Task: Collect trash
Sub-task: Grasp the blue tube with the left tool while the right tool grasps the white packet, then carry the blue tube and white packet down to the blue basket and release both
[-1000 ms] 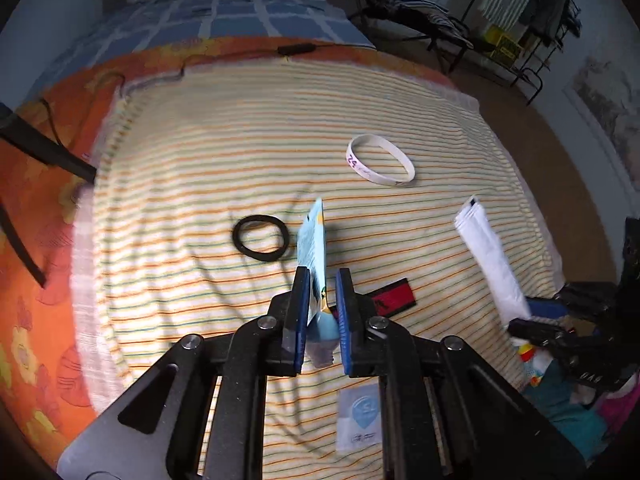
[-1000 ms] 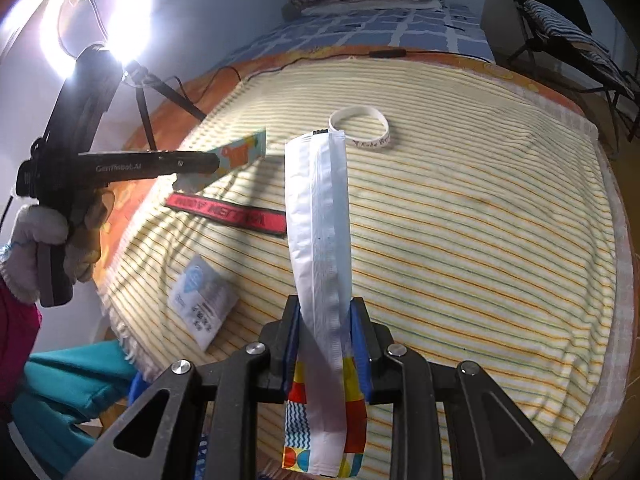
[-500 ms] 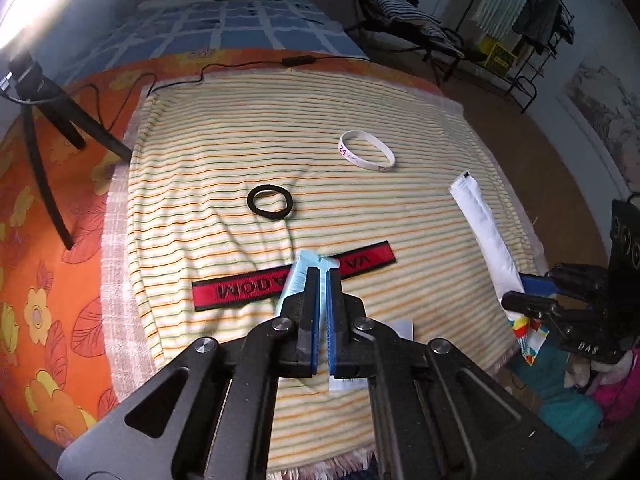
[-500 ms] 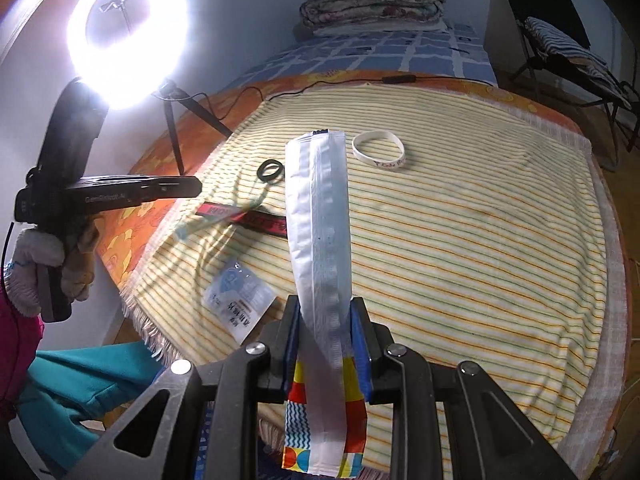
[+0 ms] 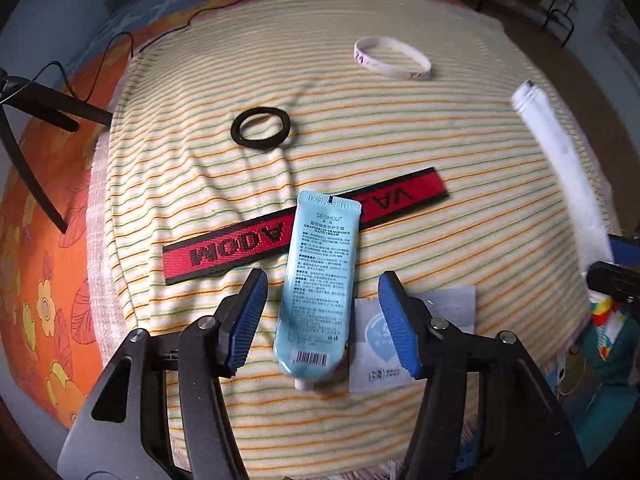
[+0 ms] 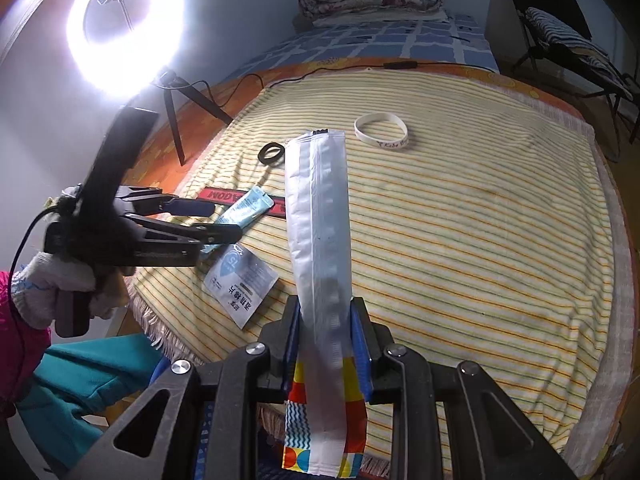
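Left gripper jaws apart around a glossy blue hand-cream tube near the striped blanket's front edge; right gripper clamped on a long white pouch.

The left gripper has its jaws spread wide, one blue pad on each side of the tube, not touching it. A gloved left hand holds its handle. The right gripper is clamped on the bag, right of the tube.
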`<state>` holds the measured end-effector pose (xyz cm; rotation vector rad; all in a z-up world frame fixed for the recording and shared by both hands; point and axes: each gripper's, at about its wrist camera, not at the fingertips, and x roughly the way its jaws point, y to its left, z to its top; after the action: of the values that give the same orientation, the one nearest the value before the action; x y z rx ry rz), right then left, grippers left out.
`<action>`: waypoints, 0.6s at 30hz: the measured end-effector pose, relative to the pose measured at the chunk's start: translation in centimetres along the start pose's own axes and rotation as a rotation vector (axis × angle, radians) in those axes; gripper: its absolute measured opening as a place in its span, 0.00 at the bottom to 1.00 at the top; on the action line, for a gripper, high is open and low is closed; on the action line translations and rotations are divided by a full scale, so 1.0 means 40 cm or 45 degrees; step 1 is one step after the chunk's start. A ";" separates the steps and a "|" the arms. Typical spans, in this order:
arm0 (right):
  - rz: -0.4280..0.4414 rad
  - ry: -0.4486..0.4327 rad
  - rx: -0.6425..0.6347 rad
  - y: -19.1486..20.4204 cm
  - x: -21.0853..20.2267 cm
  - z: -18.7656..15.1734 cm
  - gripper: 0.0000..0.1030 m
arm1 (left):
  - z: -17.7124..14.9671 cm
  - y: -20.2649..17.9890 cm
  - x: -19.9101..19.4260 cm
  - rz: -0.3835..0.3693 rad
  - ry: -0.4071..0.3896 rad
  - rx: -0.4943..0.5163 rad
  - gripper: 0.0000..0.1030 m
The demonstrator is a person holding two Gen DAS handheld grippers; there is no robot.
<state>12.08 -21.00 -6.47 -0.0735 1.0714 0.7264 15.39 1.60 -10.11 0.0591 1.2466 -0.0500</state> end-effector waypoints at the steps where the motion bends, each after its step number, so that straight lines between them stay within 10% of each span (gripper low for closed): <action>1: 0.000 0.001 0.001 0.000 0.000 -0.001 0.23 | 0.002 0.001 0.006 0.008 0.004 -0.001 0.56; 4: 0.003 0.006 0.000 -0.003 0.001 -0.003 0.23 | -0.002 0.009 0.016 -0.016 0.016 -0.014 0.36; 18: 0.057 0.000 -0.028 0.056 -0.036 -0.055 0.24 | -0.110 0.021 -0.149 -0.117 -0.123 -0.034 0.35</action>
<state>8.70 -20.88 -5.77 -0.0684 1.0681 0.7782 9.39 2.77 -5.83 -0.0240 1.1523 -0.1144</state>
